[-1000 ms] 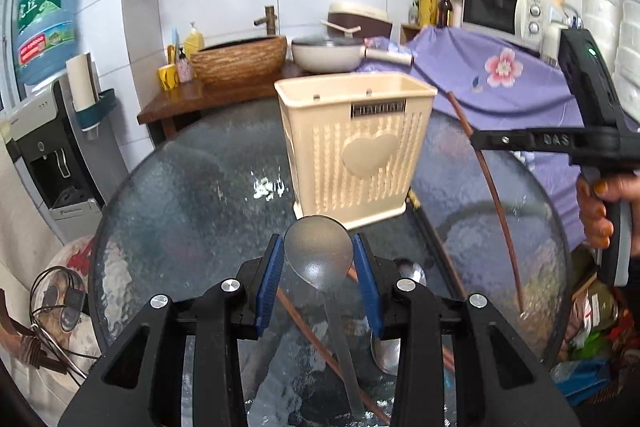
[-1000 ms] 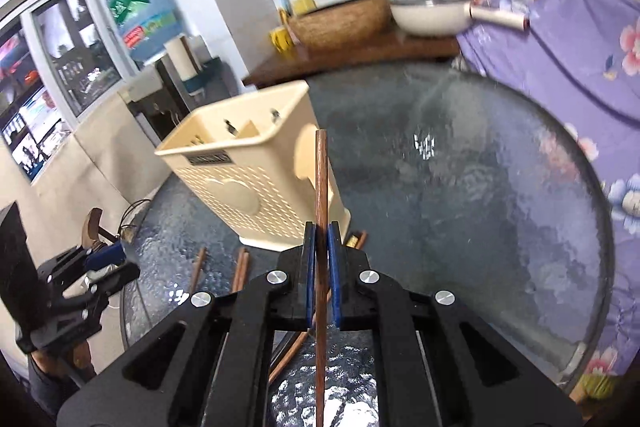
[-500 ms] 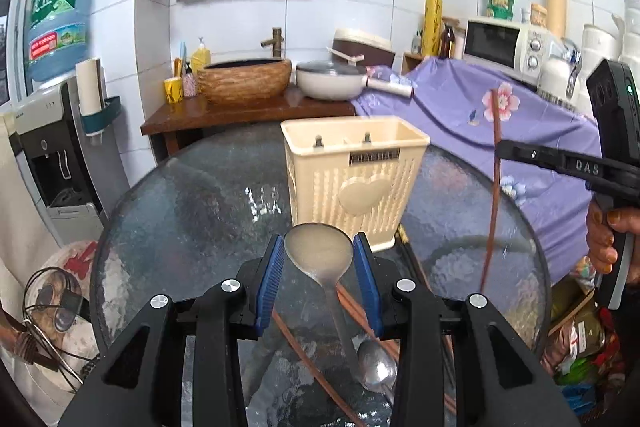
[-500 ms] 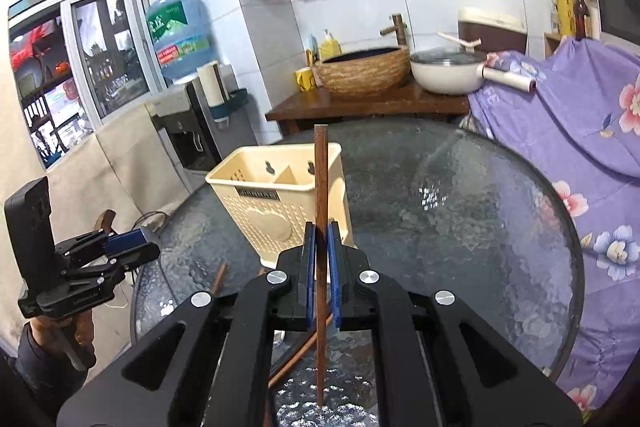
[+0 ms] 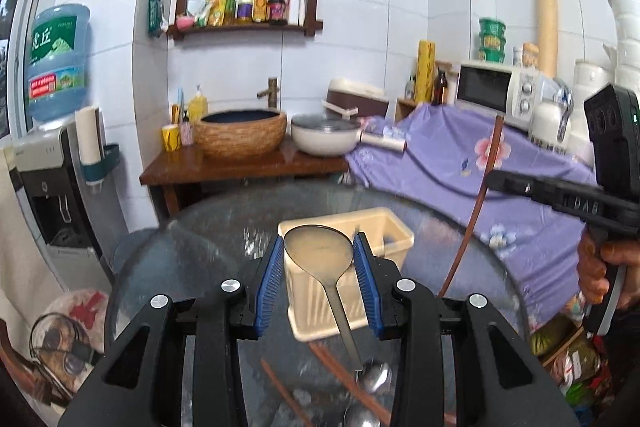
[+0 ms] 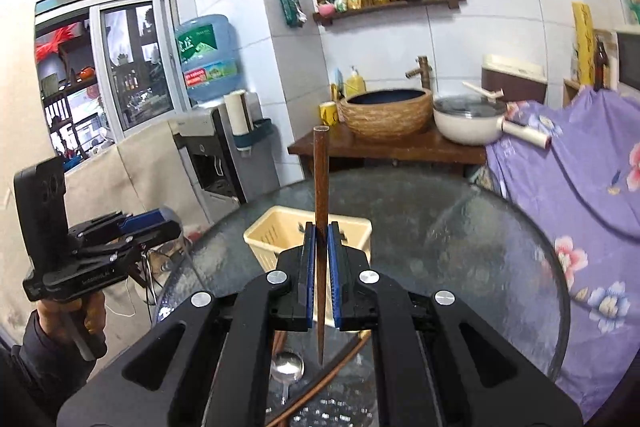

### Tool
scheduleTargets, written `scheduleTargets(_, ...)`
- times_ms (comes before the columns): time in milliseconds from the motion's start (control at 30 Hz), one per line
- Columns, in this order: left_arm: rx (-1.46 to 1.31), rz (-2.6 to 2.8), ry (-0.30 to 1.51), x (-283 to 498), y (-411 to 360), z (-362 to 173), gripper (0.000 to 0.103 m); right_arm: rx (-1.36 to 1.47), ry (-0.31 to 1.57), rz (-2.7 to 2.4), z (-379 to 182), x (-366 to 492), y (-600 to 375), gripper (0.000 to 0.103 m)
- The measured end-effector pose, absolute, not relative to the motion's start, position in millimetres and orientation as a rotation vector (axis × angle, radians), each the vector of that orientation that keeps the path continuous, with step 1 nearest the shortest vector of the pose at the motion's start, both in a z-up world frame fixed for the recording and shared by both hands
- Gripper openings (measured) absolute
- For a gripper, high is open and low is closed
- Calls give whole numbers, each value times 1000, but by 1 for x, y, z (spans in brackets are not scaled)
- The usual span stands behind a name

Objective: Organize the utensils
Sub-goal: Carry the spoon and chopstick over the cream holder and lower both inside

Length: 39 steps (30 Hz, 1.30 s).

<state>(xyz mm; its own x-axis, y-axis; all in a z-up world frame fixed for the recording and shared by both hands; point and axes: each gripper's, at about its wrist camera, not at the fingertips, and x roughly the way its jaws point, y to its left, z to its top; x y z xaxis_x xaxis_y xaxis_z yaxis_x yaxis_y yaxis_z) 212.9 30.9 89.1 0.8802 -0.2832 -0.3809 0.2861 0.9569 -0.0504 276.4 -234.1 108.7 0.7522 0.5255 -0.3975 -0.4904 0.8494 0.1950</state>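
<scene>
Both above the cream basket (image 5: 394,229): left hand-held gripper (image 5: 319,267) clamping spoon (image 5: 320,255), right hand-held gripper (image 6: 320,267) pinching upright chopstick (image 6: 321,183), tip down.

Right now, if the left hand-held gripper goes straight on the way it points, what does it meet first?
Probably the cream plastic utensil basket, directly beyond the metal spoon clamped by the left hand-held gripper. Depth is unclear; it could pass just over the rim.
</scene>
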Motion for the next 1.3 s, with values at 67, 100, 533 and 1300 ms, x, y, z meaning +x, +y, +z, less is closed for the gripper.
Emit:
scheduleTargets(67, -4, -306, 368, 219, 29, 108, 35, 74, 436, 563, 126, 281, -230, 7)
scheduleTargets(100, -5, -308, 351, 224, 28, 119, 35, 75, 425, 564, 136, 285, -228, 7)
scheduleTargets(533, 29, -202, 329, 290, 6, 139, 35, 52, 355, 476, 170, 343, -193, 7)
scheduleTargets(1300, 66, -182, 507, 318, -6, 26, 35, 109, 518, 452, 72, 369, -196, 7)
